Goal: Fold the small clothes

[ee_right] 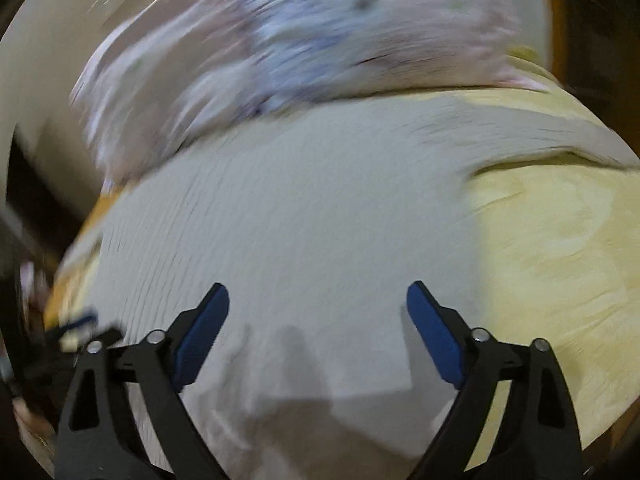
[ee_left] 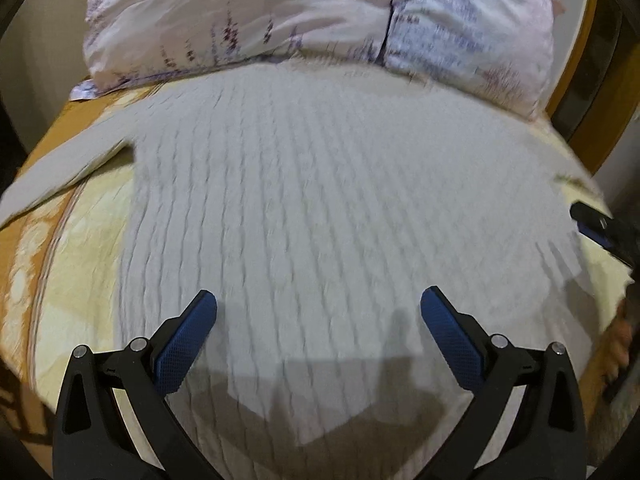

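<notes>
A pale grey ribbed knit garment (ee_left: 312,200) lies spread flat on a yellow bedspread (ee_left: 84,248), one sleeve (ee_left: 60,176) stretched out to the left. My left gripper (ee_left: 318,304) is open and empty just above the garment's near part. In the right wrist view the same garment (ee_right: 288,232) fills the middle, with a sleeve (ee_right: 552,132) reaching right. My right gripper (ee_right: 318,300) is open and empty over its near edge. That view is blurred. The right gripper's tip shows at the right edge of the left wrist view (ee_left: 592,224).
A pink and lilac patterned pillow (ee_left: 280,16) lies across the far side of the bed, touching the garment's far edge; it also shows in the right wrist view (ee_right: 304,40). A wooden bed frame (ee_left: 580,80) stands at the right. The bed's left edge (ee_left: 12,260) drops off.
</notes>
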`<action>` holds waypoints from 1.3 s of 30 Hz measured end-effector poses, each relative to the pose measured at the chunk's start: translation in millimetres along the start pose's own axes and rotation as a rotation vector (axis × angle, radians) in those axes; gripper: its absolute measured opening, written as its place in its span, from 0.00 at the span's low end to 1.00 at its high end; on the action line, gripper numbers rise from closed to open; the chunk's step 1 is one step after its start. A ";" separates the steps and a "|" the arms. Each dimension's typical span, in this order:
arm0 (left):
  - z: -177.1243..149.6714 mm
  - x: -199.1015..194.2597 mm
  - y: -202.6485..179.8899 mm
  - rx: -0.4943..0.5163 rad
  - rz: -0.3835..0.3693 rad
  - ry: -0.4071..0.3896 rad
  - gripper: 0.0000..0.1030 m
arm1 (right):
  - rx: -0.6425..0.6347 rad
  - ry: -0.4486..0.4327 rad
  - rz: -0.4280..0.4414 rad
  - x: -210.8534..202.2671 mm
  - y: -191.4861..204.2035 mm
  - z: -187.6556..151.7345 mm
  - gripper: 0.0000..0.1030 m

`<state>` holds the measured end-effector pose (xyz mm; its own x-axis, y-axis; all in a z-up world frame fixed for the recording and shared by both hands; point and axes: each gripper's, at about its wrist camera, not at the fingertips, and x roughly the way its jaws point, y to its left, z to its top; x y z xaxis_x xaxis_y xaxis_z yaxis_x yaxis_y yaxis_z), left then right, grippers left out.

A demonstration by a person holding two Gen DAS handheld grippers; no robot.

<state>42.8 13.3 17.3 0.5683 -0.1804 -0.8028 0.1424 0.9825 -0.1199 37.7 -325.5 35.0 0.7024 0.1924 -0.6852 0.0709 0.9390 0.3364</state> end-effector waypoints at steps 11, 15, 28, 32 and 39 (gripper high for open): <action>61.3 21.0 3.1 0.054 0.016 -0.029 0.99 | 0.565 -0.052 -0.111 17.7 -164.3 81.9 0.54; 72.6 33.3 9.7 -0.004 -0.034 0.003 0.99 | 0.664 -0.045 -0.091 36.2 -184.7 88.5 0.36; 95.3 44.9 22.7 -0.059 -0.116 -0.058 0.99 | 0.793 -0.163 -0.176 25.4 -234.2 97.1 0.25; 99.7 54.1 25.6 -0.073 -0.110 -0.044 0.99 | 0.824 -0.187 -0.203 21.8 -246.0 97.9 0.25; 102.5 61.3 31.6 -0.114 -0.161 -0.026 0.99 | 0.699 -0.251 -0.276 8.8 -227.7 114.2 0.08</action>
<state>165.2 28.6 24.2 0.5662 -0.3354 -0.7529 0.1415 0.9394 -0.3121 108.6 -570.1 26.1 0.7273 -0.1695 -0.6651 0.6360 0.5306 0.5603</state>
